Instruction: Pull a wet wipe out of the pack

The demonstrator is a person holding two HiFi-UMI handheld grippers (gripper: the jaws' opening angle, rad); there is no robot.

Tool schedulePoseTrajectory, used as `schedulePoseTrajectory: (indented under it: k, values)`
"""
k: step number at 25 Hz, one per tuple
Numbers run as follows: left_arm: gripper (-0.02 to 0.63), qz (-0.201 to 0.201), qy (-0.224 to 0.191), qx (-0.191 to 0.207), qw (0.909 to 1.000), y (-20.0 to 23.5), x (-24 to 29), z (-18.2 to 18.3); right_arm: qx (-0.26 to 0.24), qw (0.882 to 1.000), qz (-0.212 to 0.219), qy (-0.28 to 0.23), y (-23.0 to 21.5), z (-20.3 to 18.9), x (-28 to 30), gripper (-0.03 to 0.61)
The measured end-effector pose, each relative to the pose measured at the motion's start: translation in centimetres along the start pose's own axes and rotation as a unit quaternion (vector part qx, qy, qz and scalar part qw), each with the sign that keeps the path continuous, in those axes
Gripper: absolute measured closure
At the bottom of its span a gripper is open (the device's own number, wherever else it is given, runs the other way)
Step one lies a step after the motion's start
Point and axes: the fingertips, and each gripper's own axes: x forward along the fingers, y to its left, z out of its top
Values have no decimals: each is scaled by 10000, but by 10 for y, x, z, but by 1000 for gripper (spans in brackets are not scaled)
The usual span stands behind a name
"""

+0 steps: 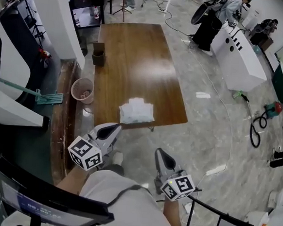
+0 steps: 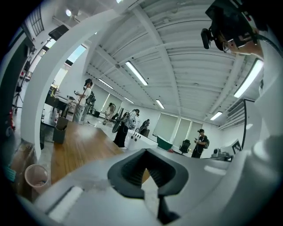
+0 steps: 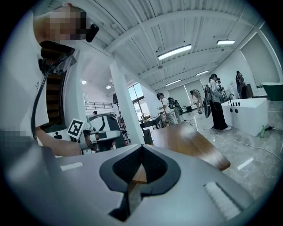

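The white wet wipe pack [image 1: 137,110] lies flat near the near edge of a long wooden table [image 1: 136,61]. Both grippers are held short of the table, over the floor and level with each other. My left gripper [image 1: 116,127] points at the table's near edge just left of the pack, jaws shut and nothing in them. My right gripper [image 1: 160,153] is further back and to the right, also shut and empty. In the left gripper view the closed jaws [image 2: 146,151] cover the pack. In the right gripper view the tabletop [image 3: 185,141] shows beyond the shut gripper [image 3: 141,146].
A pink bucket [image 1: 82,90] stands on the floor at the table's left side, with a green mop [image 1: 45,96] beside it. A dark bin [image 1: 98,54] sits at the table's left edge. A white counter [image 1: 239,54], people and floor cables [image 1: 255,126] lie to the right.
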Motion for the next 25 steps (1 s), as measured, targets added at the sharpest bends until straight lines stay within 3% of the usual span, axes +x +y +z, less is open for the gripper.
schedulePoseTrajectory:
  k: [8,11,19,25]
  values:
    - [609,-366,130,-141,9991,46,36,16,-320,9990,17,308,-7,13,73,571]
    - [609,-447,157,-25,9989,60,42,18,-329,9991,43,282,-9,19,97,571]
    - [608,-260,104,-12,9996,86,51,21,-441,9986,175,236,-20,33,132,571]
    - [608,29,33,-19,10000,94,59,24,-793,9941,496,554,-44,32,152,571]
